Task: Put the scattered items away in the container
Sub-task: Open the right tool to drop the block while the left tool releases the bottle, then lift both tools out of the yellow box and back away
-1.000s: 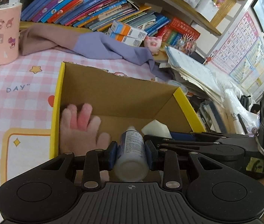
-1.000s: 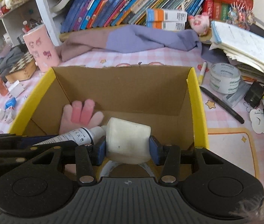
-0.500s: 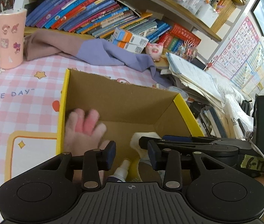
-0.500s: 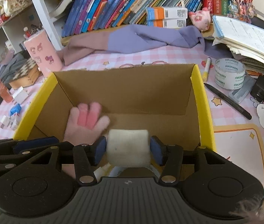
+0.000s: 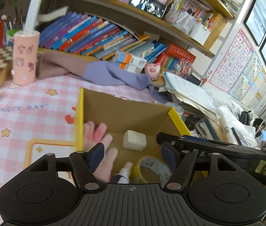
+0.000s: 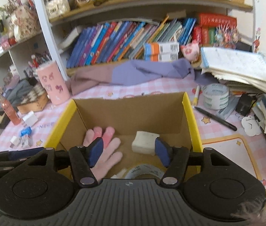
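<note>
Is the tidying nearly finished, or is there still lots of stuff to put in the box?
Partly done. The cardboard box already holds a pink glove, a white block, a small bottle and a tape roll. The left gripper and right gripper are both open and hold nothing. Left on the table: another tape roll, a black pen, a marker and small bits.

Yellow-edged brown cardboard box (image 6: 189, 113), pink glove (image 6: 106, 146), white block (image 6: 144, 143), pink checked tablecloth (image 5: 29, 113)

Crowded bookshelf (image 6: 133, 35), alphabet poster (image 5: 232, 60), window (image 5: 264, 24)
</note>
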### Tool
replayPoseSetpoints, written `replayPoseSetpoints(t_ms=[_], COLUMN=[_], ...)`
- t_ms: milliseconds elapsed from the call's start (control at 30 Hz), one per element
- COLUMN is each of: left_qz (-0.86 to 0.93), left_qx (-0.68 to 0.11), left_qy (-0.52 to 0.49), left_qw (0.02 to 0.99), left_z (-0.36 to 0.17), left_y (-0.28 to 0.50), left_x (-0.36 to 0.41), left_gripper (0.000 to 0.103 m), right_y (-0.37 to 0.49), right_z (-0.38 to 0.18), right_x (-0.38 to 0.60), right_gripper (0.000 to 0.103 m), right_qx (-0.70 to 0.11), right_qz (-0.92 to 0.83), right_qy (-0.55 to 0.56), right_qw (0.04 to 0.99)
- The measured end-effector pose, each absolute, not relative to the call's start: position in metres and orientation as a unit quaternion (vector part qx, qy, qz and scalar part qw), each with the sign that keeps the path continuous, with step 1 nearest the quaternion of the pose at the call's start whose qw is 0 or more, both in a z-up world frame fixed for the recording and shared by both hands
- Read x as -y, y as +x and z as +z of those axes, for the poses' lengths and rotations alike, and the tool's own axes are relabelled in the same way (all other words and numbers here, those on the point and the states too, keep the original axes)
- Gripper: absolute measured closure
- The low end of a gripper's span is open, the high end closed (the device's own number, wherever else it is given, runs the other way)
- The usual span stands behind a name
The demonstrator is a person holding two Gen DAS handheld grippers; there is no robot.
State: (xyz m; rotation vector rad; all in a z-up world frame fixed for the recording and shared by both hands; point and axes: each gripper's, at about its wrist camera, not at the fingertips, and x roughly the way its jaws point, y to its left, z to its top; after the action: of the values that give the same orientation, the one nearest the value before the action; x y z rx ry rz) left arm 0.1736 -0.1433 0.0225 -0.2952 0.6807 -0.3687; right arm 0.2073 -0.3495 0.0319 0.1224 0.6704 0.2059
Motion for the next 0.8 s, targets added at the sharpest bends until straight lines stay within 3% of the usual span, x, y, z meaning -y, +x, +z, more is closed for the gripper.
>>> replayPoseSetpoints(t_ms=[333,800], left_qz=[-0.176,-0.197], left_qx=[-0.306,-0.337], left_qy=[-0.122,-0.096], left_qw=[0.928,0.916], left_z=[0.033,0.022], left_y=[0.133,0.086], left_x=[0.118,0.086], left_gripper=[0.025,0.025], right_y=[0.150,0.076], right_z=[0.043,0.027], right_x=[0.330,0.297], right_gripper=[0.040,0.040], right_qx=[-0.280,-0.299], right_qz=[0.064,0.005], right_qy=[0.058,0.058], right_qw=[0.956,0.952])
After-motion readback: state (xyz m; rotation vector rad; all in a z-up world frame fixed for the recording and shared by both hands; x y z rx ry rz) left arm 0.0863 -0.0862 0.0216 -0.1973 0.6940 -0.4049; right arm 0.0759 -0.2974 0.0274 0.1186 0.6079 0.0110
